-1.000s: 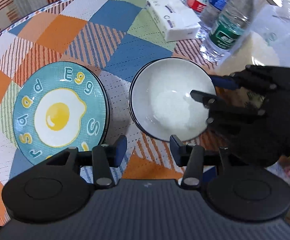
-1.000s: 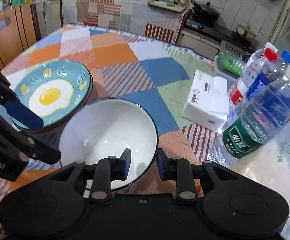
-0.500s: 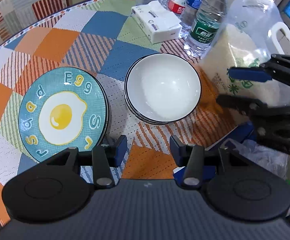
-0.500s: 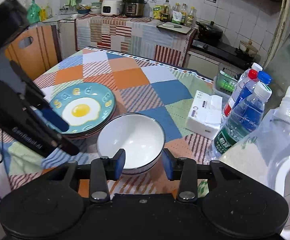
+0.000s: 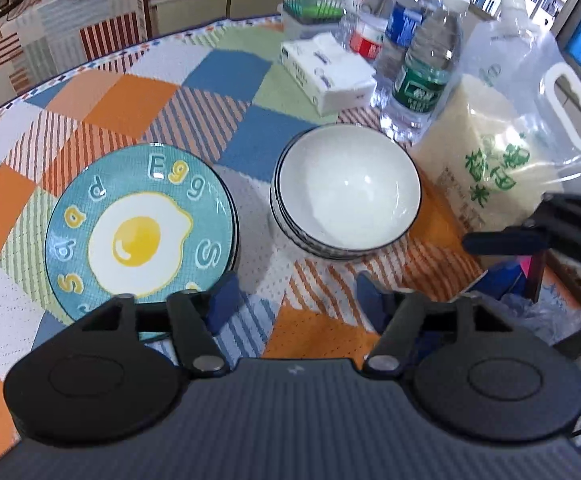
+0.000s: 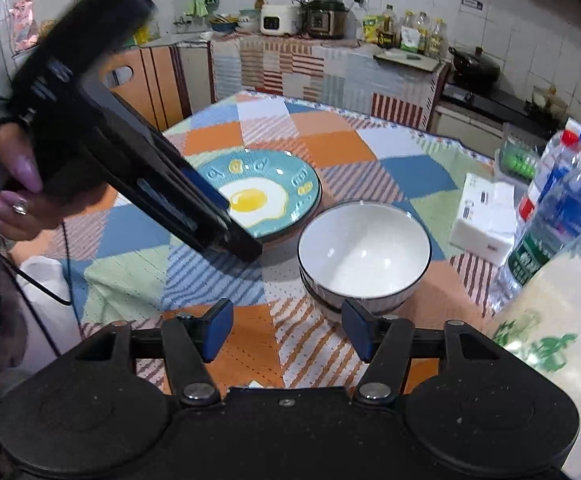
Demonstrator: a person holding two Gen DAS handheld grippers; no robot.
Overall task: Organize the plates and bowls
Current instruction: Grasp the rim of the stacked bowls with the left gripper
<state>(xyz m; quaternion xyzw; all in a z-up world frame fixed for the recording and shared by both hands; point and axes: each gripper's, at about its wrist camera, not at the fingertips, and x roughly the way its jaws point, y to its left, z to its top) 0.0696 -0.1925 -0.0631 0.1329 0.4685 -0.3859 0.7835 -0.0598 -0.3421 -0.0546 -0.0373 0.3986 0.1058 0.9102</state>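
A stack of teal plates with a fried-egg picture (image 5: 140,236) (image 6: 264,196) sits on the patchwork tablecloth (image 5: 130,100). To its right stands a stack of white bowls with dark rims (image 5: 346,192) (image 6: 364,252). My left gripper (image 5: 292,300) is open and empty, held above the table's near edge in front of both stacks. My right gripper (image 6: 286,330) is open and empty, held back from the bowls. The left gripper's body crosses the right wrist view at the left.
Behind and right of the bowls stand a clear rice bag with a handle (image 5: 502,152), three water bottles (image 5: 426,68), a white tissue pack (image 5: 326,70) and a clear box with green contents (image 5: 314,8). Kitchen counters lie beyond the table.
My right gripper let go of the top bowl and drew back and up from the stack. Both grippers pulled away from the table, so more of it shows. Both sets of jaws stand wider.
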